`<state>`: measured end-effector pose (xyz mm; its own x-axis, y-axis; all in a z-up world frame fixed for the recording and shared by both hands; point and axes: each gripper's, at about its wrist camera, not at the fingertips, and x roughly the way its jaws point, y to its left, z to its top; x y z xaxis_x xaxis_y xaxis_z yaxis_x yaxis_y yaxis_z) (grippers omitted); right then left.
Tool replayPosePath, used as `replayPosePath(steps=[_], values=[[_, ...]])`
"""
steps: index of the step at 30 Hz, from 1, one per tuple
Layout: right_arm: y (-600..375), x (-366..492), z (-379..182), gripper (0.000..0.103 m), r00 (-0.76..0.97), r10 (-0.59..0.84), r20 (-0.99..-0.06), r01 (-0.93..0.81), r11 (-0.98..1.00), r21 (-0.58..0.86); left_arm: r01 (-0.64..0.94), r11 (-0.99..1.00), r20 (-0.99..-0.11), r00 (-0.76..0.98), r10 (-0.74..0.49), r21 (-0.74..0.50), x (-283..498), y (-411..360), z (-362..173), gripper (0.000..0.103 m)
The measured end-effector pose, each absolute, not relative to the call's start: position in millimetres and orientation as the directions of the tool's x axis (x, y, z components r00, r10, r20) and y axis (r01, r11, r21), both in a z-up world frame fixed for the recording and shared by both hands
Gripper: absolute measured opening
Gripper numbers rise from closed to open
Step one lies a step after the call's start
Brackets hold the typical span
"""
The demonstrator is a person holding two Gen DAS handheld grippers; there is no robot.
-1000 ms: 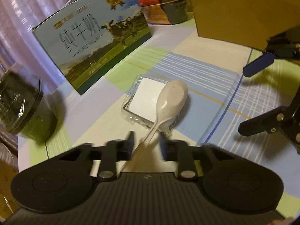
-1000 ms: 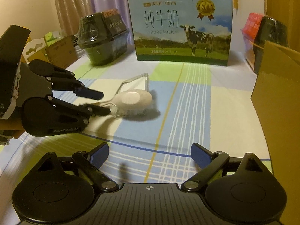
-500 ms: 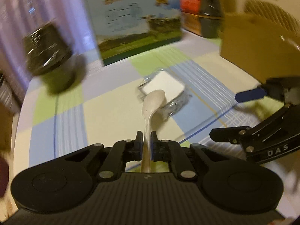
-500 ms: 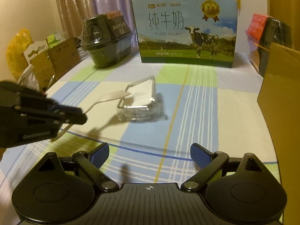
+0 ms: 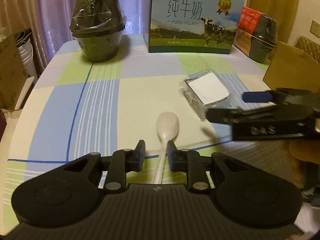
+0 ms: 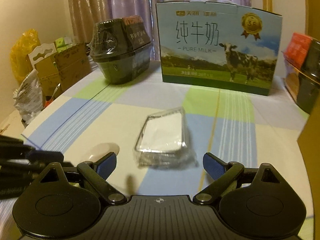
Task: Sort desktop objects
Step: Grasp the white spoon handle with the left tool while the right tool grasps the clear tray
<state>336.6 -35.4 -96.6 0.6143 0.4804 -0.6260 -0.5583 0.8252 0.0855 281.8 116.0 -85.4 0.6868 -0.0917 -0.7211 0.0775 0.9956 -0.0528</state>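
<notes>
Left gripper (image 5: 154, 152), fingers spread, straddles the spoon (image 5: 167, 123) handle; right gripper (image 6: 159, 163), fingers wide, faces the clear box (image 6: 163, 134) mid-frame, which may skid if nudged.

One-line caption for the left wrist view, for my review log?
Left gripper open around a white spoon handle; clear plastic box and right gripper beyond.

The spoon (image 5: 167, 122) handle runs down behind the left gripper (image 5: 154, 153) body, its end hidden. In the right wrist view only the bowl shows, at 9 o'clock, half behind a finger (image 6: 106, 165). The right gripper (image 5: 228, 108) at 3 o'clock is blurred and cut off. The brown box (image 5: 294, 66) and red-topped tub (image 6: 306, 68) are cropped at 3 o'clock.
</notes>
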Motion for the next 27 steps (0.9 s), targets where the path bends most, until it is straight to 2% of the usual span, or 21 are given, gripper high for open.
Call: replayPosePath(steps=[7,8,9,10,16,19,27], values=[[-23.3,356.3,-110.4,0.09,0.615,0.447,-0.65,-0.538,0.84,0.068,0.106,0.992,-0.746,0.655,-0.119,-0.065,290.6,113.7,-98.4,0.019],[-23.3,358.8,-111.4,0.087,0.616,0.444,-0.651,-0.535,0.842,0.069,0.106,0.992,-0.746,0.655,-0.121,-0.068,290.9,113.6,-98.7,0.019],[-23.7,360.8,-112.0,0.077,0.616,0.442,-0.652,-0.529,0.845,0.072,0.102,0.992,-0.745,0.656,-0.12,-0.07,290.6,114.0,-99.0,0.019],[-24.0,362.5,-112.2,0.073,0.615,0.44,-0.655,-0.527,0.847,0.075,0.096,0.992,-0.743,0.659,-0.121,-0.077,290.8,114.7,-99.1,0.019],[-22.4,355.2,-109.9,0.053,0.619,0.433,-0.655,-0.544,0.838,0.039,0.099,0.991,-0.733,0.668,-0.129,-0.085,296.4,111.4,-101.7,0.018],[-28.5,343.4,-107.7,0.053,0.624,0.42,-0.659,-0.537,0.843,0.028,0.105,0.992,-0.74,0.661,-0.119,-0.066,296.4,108.0,-100.7,0.004],[-76.9,288.9,-98.7,0.052,0.608,0.404,-0.683,-0.514,0.857,0.05,0.149,0.987,-0.771,0.621,-0.142,-0.062,270.8,83.1,-93.7,0.004]])
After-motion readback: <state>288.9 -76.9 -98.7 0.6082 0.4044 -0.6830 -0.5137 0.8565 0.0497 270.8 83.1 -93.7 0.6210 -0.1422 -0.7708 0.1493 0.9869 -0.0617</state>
